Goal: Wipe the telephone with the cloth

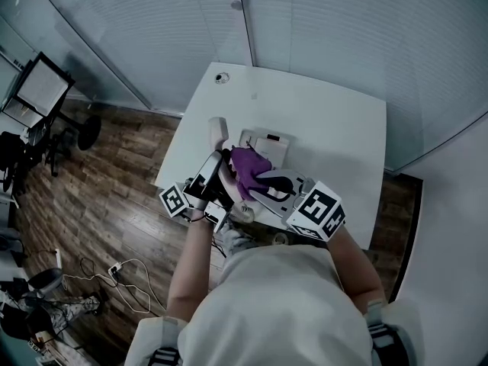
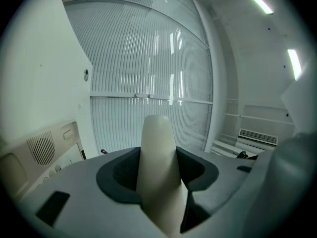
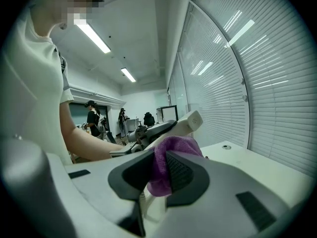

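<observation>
The wiping step is in hand. The left tool (image 2: 158, 175) is clenched on the cream handset (image 2: 156, 133) and holds it raised over the telephone base (image 1: 268, 145), which stands on the white worktop (image 1: 335, 120). The right tool (image 3: 159, 175) grasps the purple cloth (image 3: 174, 144), just beside the handset. Next, I think, the cloth must be pressed on the handset and drawn along it, with a firm left grip.
</observation>
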### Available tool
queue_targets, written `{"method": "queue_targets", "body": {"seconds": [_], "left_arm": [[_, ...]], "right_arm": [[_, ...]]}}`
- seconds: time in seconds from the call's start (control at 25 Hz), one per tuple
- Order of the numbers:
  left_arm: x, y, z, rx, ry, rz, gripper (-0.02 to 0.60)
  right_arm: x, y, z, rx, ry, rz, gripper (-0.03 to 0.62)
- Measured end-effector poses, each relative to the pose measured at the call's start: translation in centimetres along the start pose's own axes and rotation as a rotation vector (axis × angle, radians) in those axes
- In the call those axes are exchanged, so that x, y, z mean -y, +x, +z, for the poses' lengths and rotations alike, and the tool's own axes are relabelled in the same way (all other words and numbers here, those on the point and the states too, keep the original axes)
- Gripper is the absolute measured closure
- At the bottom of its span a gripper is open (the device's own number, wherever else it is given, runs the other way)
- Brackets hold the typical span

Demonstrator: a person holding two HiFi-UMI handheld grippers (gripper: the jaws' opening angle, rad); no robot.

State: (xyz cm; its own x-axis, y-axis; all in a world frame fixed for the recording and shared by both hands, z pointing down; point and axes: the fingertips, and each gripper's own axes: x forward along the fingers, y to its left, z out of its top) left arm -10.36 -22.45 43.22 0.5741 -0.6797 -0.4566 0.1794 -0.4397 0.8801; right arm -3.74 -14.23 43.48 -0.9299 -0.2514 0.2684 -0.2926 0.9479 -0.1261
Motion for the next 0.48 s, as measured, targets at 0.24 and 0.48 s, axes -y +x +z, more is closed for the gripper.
{"method": "queue_targets", "body": {"seconds": [0.24,0.48], "left_arm": [[0.5,-0.4,1.7,0.029,0.019,0.013,0.356],[-0.1,-1.0,2.6,0.064,0.034,0.046,0.356]], "right_arm": [[-1.4,1.2,-0.6,-0.041,-0.025,0.025,0.513],[-2.5,1.2,-1.1,-0.055,-0.030,0.063,0.513]]}}
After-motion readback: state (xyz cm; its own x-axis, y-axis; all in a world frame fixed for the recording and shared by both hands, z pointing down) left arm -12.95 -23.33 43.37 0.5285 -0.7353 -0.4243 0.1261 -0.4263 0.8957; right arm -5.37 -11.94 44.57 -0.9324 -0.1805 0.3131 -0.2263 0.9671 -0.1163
